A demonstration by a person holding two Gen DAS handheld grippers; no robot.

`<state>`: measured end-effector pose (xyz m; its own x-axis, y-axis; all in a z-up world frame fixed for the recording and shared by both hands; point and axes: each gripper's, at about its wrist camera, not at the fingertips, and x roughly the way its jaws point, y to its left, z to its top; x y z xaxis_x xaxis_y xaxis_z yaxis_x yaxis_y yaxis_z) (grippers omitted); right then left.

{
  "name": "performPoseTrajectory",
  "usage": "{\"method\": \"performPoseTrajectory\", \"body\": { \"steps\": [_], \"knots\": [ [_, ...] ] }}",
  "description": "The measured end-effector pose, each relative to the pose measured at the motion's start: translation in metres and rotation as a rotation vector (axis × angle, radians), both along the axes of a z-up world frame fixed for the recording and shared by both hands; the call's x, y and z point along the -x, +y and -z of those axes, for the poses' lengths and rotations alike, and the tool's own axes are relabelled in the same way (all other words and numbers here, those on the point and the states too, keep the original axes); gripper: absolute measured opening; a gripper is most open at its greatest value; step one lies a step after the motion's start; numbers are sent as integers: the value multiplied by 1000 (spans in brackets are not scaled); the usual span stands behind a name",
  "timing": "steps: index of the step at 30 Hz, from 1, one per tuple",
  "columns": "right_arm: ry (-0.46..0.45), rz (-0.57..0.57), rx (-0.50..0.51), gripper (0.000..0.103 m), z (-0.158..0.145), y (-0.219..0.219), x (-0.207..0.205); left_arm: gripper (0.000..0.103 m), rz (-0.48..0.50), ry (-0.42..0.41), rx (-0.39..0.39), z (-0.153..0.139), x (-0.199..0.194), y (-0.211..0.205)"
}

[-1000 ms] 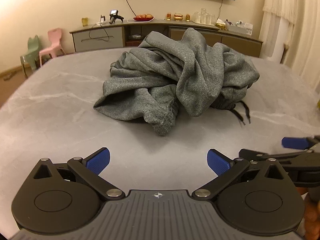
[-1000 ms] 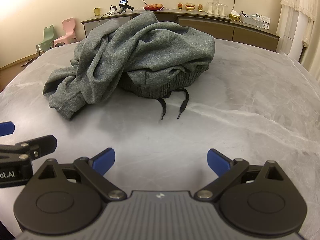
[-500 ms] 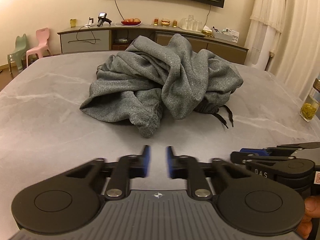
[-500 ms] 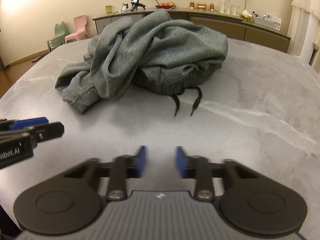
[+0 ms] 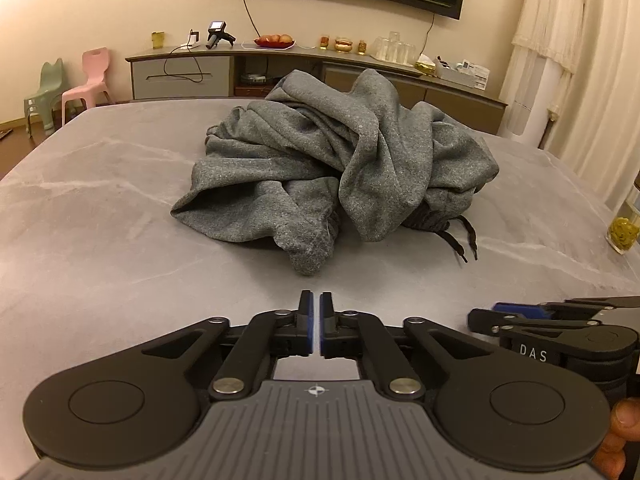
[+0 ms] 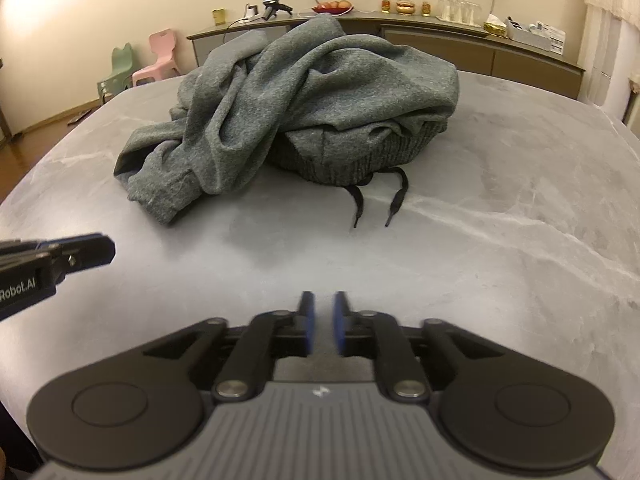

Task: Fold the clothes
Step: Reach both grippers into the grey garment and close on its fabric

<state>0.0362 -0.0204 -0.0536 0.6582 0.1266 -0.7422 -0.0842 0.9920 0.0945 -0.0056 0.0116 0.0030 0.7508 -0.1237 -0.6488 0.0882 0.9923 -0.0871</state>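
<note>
Left wrist view shows my left fingers (image 5: 315,322) nearly pressed together, with just a thin gap between the blue pads, and they hold nothing. Right wrist view shows my right fingers (image 6: 322,322) almost closed too, with a slightly wider gap, and they are also empty. Both pairs sit low over the grey marble surface (image 5: 100,216), side by side, pointing at the clothes.

Past my fingers, well apart from them, the grey sweatshirt (image 5: 340,172) lies in a crumpled heap in the middle of the surface. A cuffed sleeve (image 6: 160,204) sticks out toward me on the near left of the heap. On the near right, the dark ribbed hem (image 6: 352,164) peeks out, and two black drawstrings (image 6: 380,200) trail onto the surface.

I think the sweatshirt is not folded now; it is all bunched up. To fold it, I judge that my fingers need to open wide, reach the heap, pinch an edge like the sleeve or the hem, and pull the cloth flat.

Words I can read: "DAS" on the side of my right tool (image 5: 560,340) in the left wrist view, and "Robot.AI" on my left tool (image 6: 36,276) in the right wrist view.
</note>
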Motion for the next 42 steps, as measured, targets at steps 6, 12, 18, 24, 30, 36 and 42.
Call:
{"method": "performPoseTrajectory", "body": {
  "steps": [6, 12, 18, 24, 30, 36, 42],
  "knots": [
    [-4, 12, -5, 50, -1, -1, -1, 90, -44, -44, -17, -6, 0, 4],
    [2, 18, -15, 56, 0, -4, -3, 95, -43, -26, -54, -22, -29, 13],
    [-49, 22, -18, 66, -21, -12, -20, 97, -7, -8, -114, -36, -72, 21],
    [-78, 40, -1, 77, -31, -28, -83, 98, 82, -11, -95, -24, -108, 2],
    [-104, 46, 3, 45, -38, -42, -140, 52, 112, 20, 20, 1, -144, -5],
    [-135, -22, -78, 12, -32, -45, -146, 1, 131, -67, 169, -29, -163, 26],
    [-319, -82, -329, 11, -98, -75, -104, 0, -93, -318, 342, -94, -170, 119]
  ]
}}
